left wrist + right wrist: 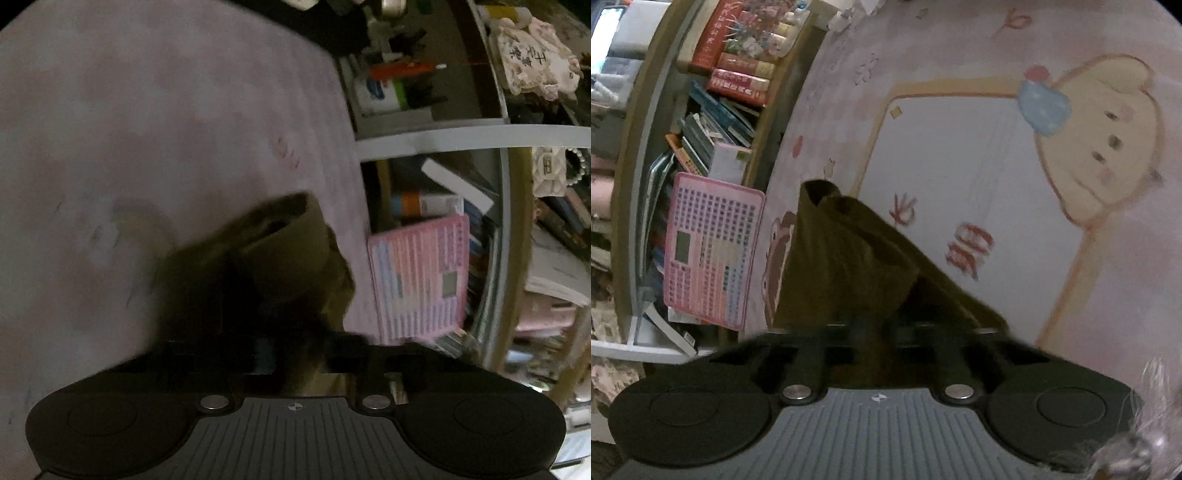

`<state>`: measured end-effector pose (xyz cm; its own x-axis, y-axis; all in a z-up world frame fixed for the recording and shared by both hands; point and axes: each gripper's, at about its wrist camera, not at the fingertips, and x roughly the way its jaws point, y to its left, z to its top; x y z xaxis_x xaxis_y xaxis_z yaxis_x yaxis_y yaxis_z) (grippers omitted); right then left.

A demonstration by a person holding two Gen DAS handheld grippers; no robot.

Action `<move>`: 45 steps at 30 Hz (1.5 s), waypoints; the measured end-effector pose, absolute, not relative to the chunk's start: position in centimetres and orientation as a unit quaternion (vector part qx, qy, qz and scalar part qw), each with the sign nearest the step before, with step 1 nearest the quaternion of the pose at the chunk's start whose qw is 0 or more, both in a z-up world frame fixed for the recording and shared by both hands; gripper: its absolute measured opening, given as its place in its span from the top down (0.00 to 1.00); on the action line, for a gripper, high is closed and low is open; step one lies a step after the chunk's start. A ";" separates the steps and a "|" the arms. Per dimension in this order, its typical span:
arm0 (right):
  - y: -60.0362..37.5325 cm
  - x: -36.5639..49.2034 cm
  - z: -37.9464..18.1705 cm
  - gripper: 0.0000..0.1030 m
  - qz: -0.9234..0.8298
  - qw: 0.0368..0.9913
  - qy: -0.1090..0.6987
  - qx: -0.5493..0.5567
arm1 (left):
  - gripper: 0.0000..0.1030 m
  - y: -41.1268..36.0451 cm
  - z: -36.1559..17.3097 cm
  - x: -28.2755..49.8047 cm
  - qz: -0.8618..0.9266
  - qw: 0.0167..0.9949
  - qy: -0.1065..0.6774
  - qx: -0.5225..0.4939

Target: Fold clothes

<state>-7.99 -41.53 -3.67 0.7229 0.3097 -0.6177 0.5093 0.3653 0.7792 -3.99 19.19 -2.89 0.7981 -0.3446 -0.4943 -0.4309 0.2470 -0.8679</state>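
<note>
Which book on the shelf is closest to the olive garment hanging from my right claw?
The pink grid-covered book, propped facing outward right beside the olive garment. The red books and teal ones sit farther up the shelf.

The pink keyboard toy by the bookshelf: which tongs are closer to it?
Hard to call. The pink keyboard toy lies right of the left tongs and left of the right tongs; both grip the brown garment beside it.

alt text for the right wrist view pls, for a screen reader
The right gripper is shut on a bunched olive-brown garment that hangs forward from its fingers above a pink cartoon-print sheet. At left, a shelf of books stands behind a pink chart card.
</note>
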 end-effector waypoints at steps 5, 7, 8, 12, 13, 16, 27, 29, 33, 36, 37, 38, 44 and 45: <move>-41.6 -5.2 3.7 0.97 0.000 0.817 0.279 0.505 | 0.96 18.8 4.3 -2.8 -0.065 0.797 0.261 -0.541; -41.4 -6.9 7.5 0.97 0.027 0.850 0.238 0.468 | 0.96 19.1 5.7 -4.1 -0.087 0.814 0.251 -0.516; -41.3 -8.1 8.4 0.97 0.023 0.860 0.234 0.453 | 0.95 19.3 5.1 -4.9 -0.087 0.815 0.259 -0.511; -41.3 -11.6 2.8 0.97 -0.038 0.827 0.333 0.451 | 0.96 19.4 -1.3 -6.9 -0.022 0.779 0.367 -0.508; -41.3 -12.0 0.2 0.97 -0.063 0.804 0.372 0.460 | 0.96 19.3 -2.5 -7.4 -0.012 0.769 0.380 -0.514; -41.1 -12.7 -2.8 0.97 -0.096 0.786 0.389 0.471 | 0.95 19.5 -3.6 -7.9 -0.005 0.758 0.377 -0.532; -39.4 -11.6 4.4 0.97 -0.039 0.870 0.300 0.390 | 0.96 19.1 1.5 -7.3 -0.068 0.802 0.305 -0.509; -39.4 -12.2 3.8 0.97 -0.057 0.867 0.313 0.383 | 0.96 19.3 -0.8 -7.7 -0.037 0.789 0.336 -0.513; -39.0 -12.5 -1.3 0.97 -0.096 0.830 0.399 0.377 | 0.96 19.4 -3.4 -8.5 -0.005 0.780 0.363 -0.510; -39.1 -13.1 -1.6 0.90 -0.107 0.828 0.399 0.380 | 0.96 19.5 -3.4 -8.9 -0.003 0.782 0.359 -0.509; -39.2 -13.4 -1.5 0.88 -0.111 0.827 0.397 0.382 | 0.95 19.6 -3.2 -9.1 -0.001 0.784 0.359 -0.507; -39.4 -13.6 -1.4 0.83 -0.115 0.827 0.396 0.383 | 0.93 19.7 -3.1 -9.3 0.001 0.783 0.361 -0.507; -39.7 -14.5 -1.4 0.66 -0.129 0.813 0.402 0.401 | 0.45 20.2 -4.1 -10.3 0.012 0.748 0.391 -0.537; -39.6 -14.3 -1.7 0.66 -0.129 0.808 0.407 0.406 | 0.45 19.9 -4.4 -9.9 0.017 0.740 0.400 -0.541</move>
<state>-14.33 -39.61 -1.66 0.6358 0.1217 -0.7622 0.5394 0.6363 0.5515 -9.95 19.94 -4.42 0.6801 -0.4069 -0.6098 -0.4578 0.4140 -0.7868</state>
